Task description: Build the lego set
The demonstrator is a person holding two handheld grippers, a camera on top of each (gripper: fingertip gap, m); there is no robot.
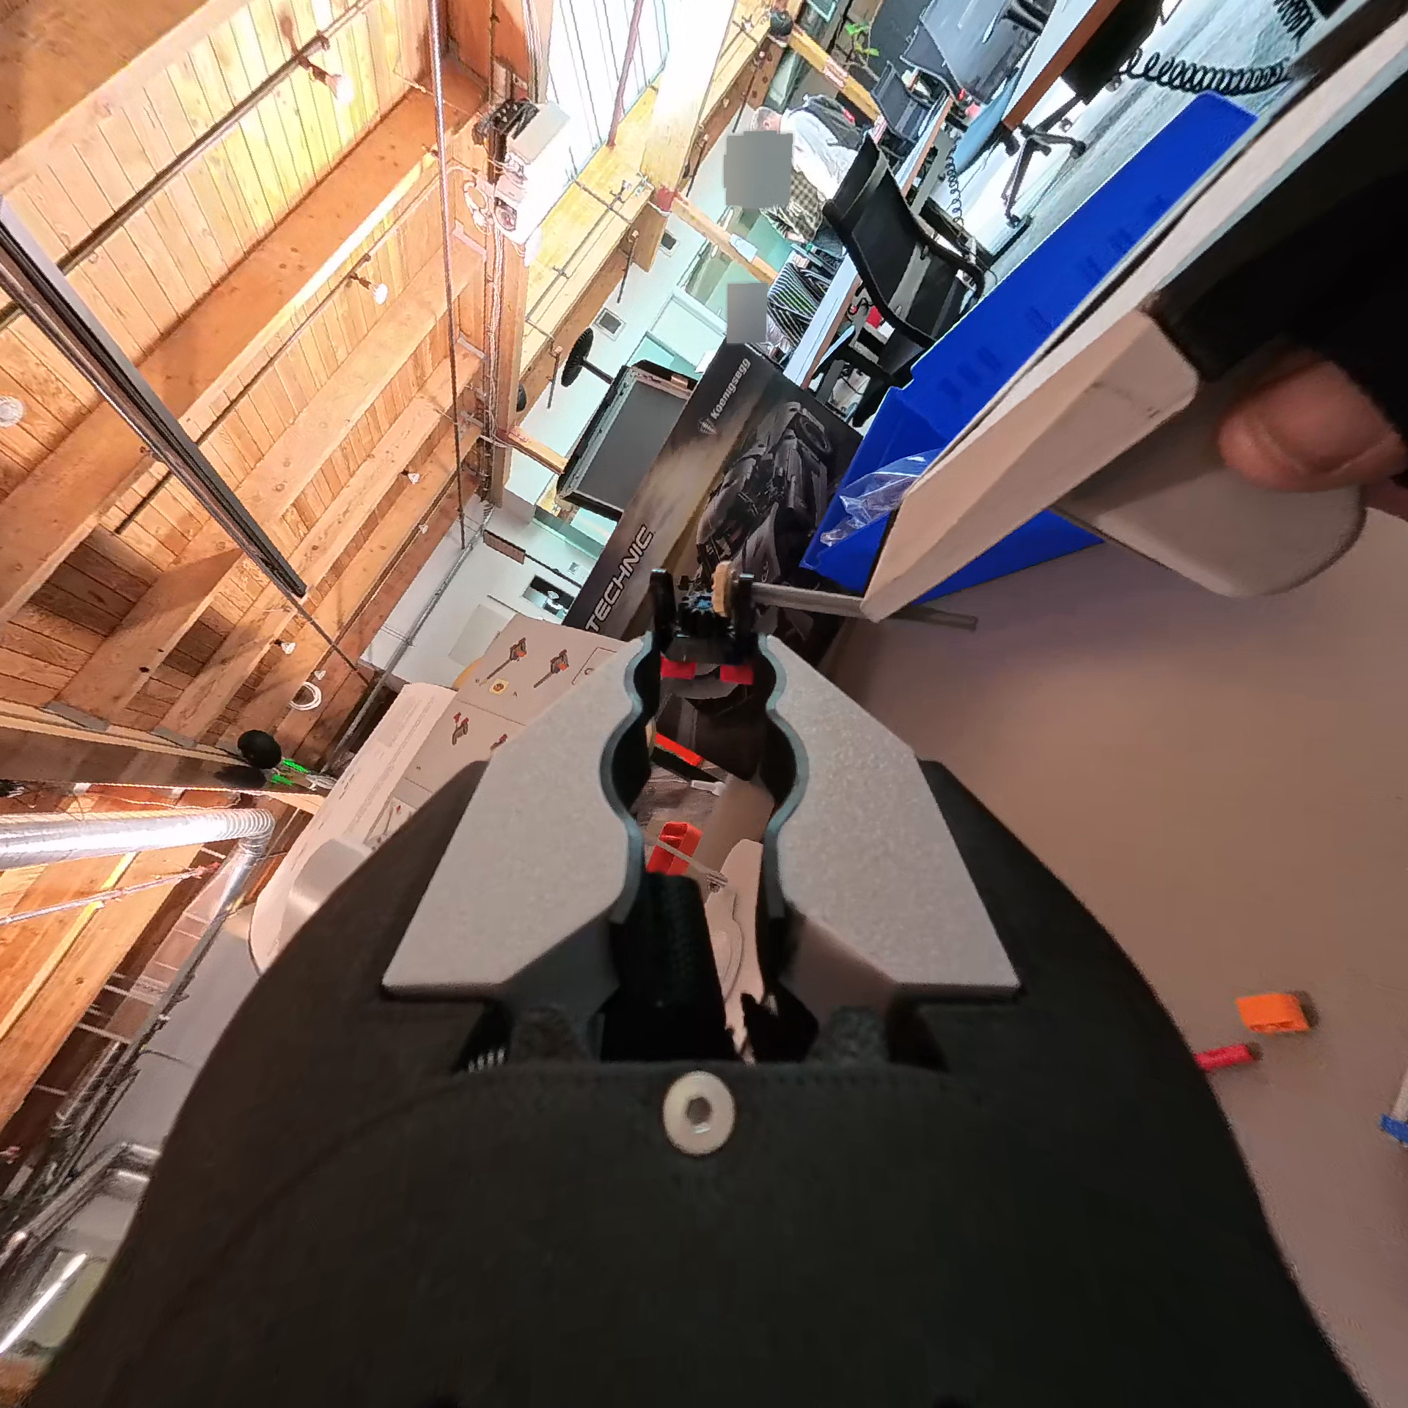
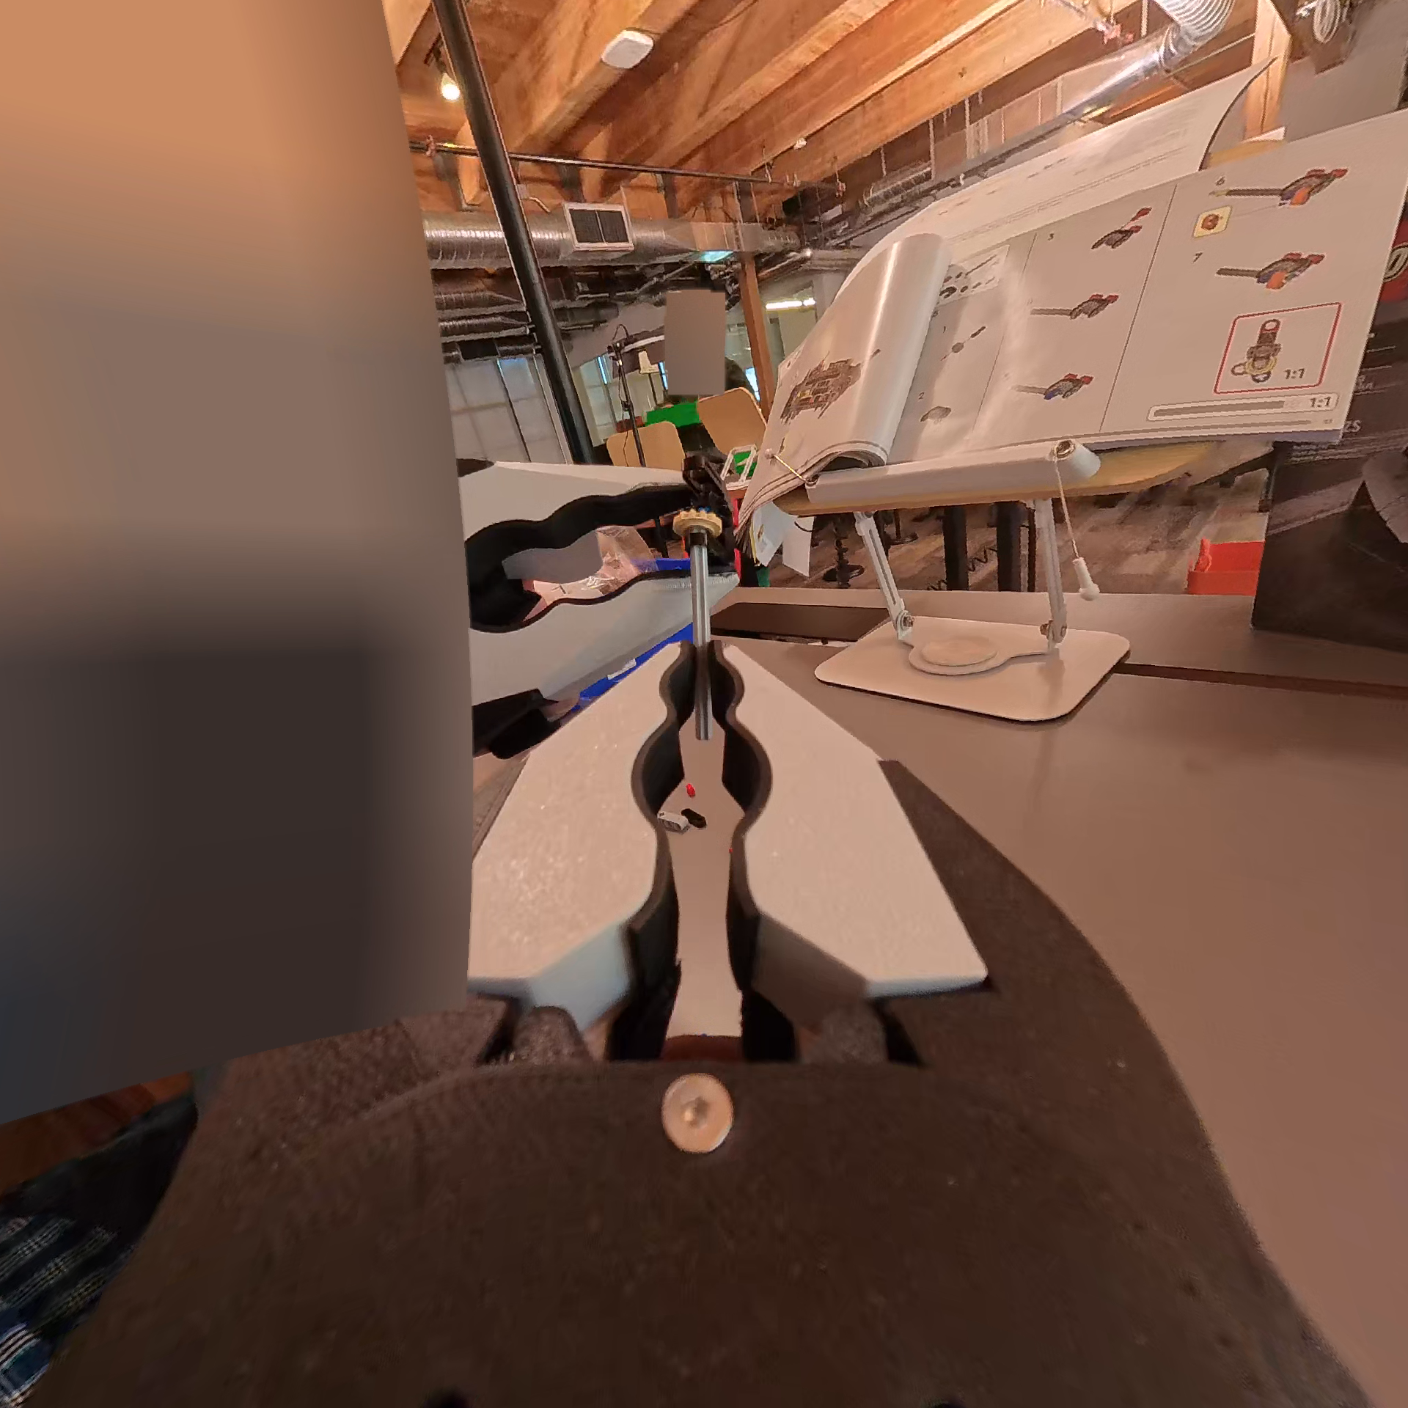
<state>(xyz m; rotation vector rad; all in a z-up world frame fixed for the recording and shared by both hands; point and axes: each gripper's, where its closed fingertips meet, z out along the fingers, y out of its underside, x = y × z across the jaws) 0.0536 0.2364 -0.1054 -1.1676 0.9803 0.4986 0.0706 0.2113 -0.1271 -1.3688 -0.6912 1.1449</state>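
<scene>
My left gripper [image 1: 705, 648] is shut on a small black lego assembly [image 1: 705, 621] with red pins, held above the table. A grey axle [image 1: 808, 602] with a tan gear [image 1: 728, 587] meets the assembly from the right. My right gripper [image 2: 705, 655] is shut on that axle [image 2: 702, 609], with the tan gear [image 2: 697, 526] at its far end against the black assembly [image 2: 697, 476]. The left gripper [image 2: 571, 548] comes in from the left there. The right gripper [image 1: 1028, 427] fills the upper right of the left wrist view, with a thumb [image 1: 1295, 442] on it.
An open instruction booklet [image 2: 1067, 305] rests on a white stand [image 2: 975, 670] at the back right. A dark lego box [image 1: 731, 488] and a blue bin [image 1: 1028, 343] stand behind. An orange piece [image 1: 1271, 1013], a red pin [image 1: 1223, 1055] and small pieces [image 2: 682, 819] lie on the grey table. One gripper's finger ends stand about 4 cm off the other's. The orange piece [image 1: 1271, 1013] is about equally far from each gripper, around 20 cm.
</scene>
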